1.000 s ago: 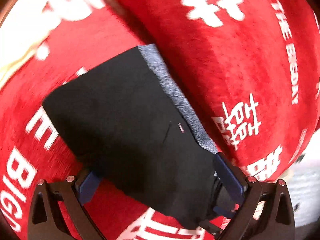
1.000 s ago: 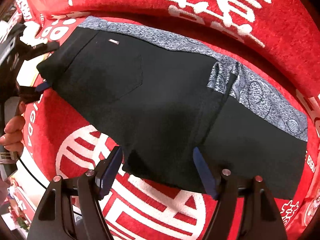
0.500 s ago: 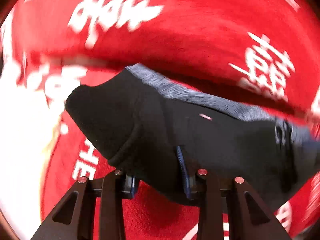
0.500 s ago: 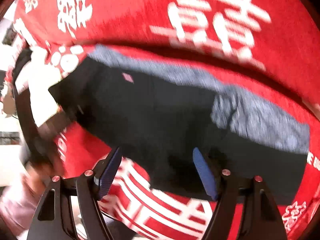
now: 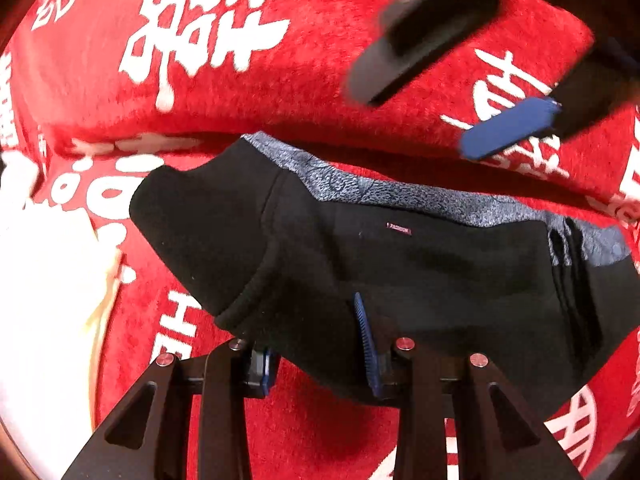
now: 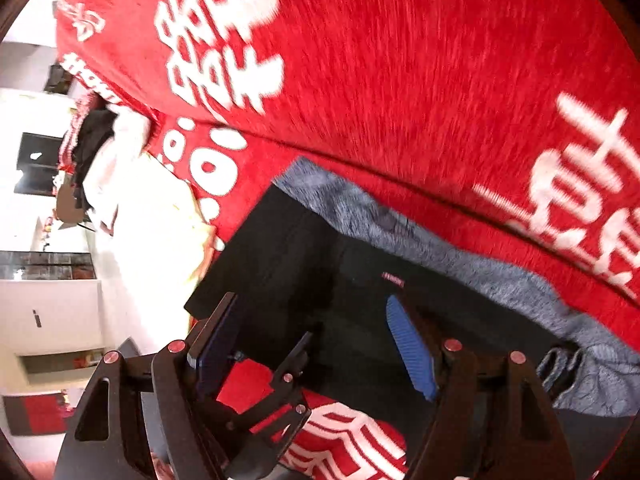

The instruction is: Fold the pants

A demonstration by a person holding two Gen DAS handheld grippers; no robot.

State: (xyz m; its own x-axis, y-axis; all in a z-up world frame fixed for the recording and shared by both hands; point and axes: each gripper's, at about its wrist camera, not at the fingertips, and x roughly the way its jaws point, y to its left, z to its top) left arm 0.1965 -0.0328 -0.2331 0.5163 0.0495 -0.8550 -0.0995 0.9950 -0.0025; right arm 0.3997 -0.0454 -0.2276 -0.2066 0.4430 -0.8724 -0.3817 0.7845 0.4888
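Pants (image 5: 420, 276), black with a grey patterned waistband, lie on the red blanket (image 5: 320, 80) just ahead of both sets of fingers, their far leg end cut off at the frame edge. The left gripper (image 5: 316, 344) has closed narrow on a bunched fold of the black cloth; a second ago it stood wide. The right gripper (image 6: 316, 340) hangs wide over the fabric, gripping nothing, having swung across. A small pink tag (image 5: 399, 230) beyond the left fingers is too small to read; blurred white characters mark the blanket.
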